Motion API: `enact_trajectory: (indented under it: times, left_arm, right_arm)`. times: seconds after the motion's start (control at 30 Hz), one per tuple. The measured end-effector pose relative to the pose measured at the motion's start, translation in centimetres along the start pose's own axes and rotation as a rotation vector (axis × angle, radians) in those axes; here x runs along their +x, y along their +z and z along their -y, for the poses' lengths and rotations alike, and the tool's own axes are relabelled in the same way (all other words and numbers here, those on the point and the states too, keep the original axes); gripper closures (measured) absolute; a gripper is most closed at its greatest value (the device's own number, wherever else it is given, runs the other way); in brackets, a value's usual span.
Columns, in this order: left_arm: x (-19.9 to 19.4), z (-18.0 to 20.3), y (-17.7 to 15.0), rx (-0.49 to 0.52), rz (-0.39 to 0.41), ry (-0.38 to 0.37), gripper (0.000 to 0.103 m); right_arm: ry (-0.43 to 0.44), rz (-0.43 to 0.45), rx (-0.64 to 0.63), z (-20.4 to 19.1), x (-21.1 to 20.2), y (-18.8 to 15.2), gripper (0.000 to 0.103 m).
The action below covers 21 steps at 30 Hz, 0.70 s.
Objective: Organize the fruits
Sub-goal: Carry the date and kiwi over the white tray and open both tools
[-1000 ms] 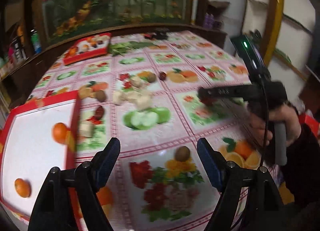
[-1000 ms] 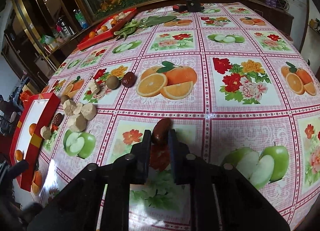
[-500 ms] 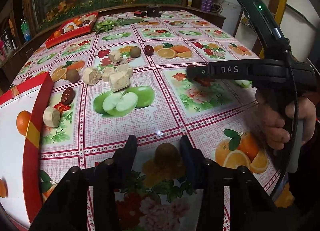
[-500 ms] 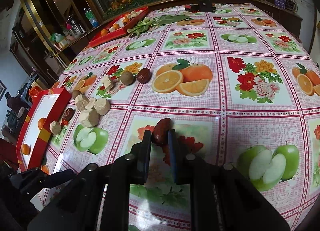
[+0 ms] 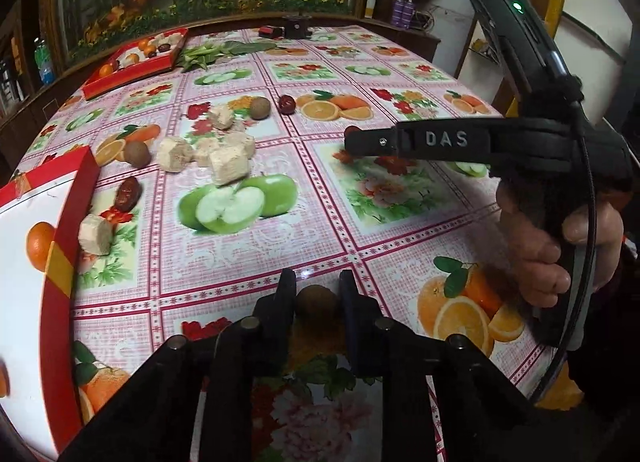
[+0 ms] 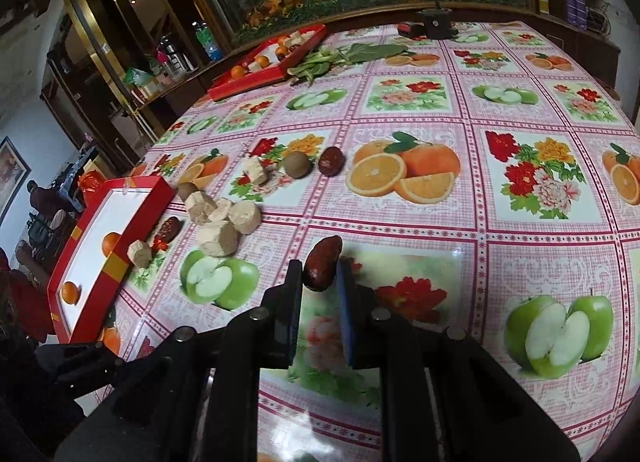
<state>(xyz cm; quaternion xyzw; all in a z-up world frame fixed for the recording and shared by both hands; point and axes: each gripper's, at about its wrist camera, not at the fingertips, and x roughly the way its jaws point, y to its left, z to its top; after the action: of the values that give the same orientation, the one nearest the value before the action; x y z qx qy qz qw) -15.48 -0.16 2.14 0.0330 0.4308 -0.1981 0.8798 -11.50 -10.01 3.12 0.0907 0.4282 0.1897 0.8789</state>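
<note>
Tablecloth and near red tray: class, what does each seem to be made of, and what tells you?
Tablecloth: probably glossy vinyl or oilcloth; printed fruit pictures and shiny light reflections. Red tray: likely a cardboard box lid, with a red rim with a yellow band and matte white inside; uncertain.

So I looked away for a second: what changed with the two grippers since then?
The left gripper closed from wide open around the small brown fruit, which now sits between its fingers. The right gripper stayed shut on the dark red date and has risen slightly. The loose fruit and the red tray stayed put.
</note>
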Motion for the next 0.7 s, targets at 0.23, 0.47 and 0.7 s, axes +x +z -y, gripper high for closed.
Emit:
enact_trajectory:
  times: [0.23,0.47,0.7]
  left_arm:
    - [-4.6,-3.2,0.2,-0.07,0.108,0.129,0.082]
    - [-9.3,-9.4,-1.3,-0.228,0.175,0.258,0.082]
    - [-11.3,-16.0,-2.4,-0.362,0.213,0.405,0.082]
  right_arm:
    - [0.072,0.022,-0.131,-5.8,0.3,-0.1,0.084]
    - [0.188,0.009,-0.284,-14.8,1.5,0.0,0.084]
    - [0.282,-0.041,-0.405,-22.8,3.5,-1.1,0.084]
